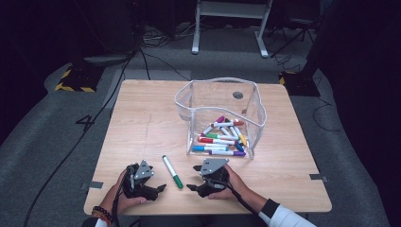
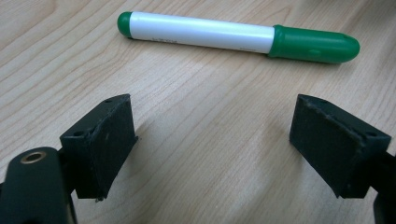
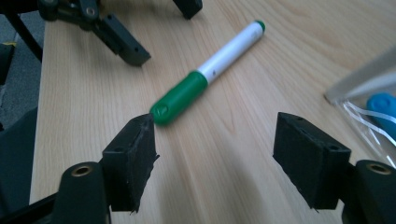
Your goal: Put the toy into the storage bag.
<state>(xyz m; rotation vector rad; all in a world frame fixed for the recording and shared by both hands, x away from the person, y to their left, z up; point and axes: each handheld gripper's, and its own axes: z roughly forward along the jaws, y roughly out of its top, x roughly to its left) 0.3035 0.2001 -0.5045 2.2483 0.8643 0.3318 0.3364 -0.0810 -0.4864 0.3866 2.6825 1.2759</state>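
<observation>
A green-capped marker with a white barrel lies loose on the wooden table, between my two grippers. My left gripper rests at the marker's left, jaws open toward it. In the left gripper view the marker lies crosswise just beyond the open left gripper, with only bare wood between the pads. My right gripper sits at the marker's right, open too. In the right gripper view the marker's green cap ends just ahead of the left pad of the right gripper. The left gripper's fingers show beyond.
A clear plastic pouch stands open behind the grippers at centre right, with several coloured markers in its bottom. Its corner and a blue marker lie close on the right of the right gripper view. The table's front edge is just behind my hands.
</observation>
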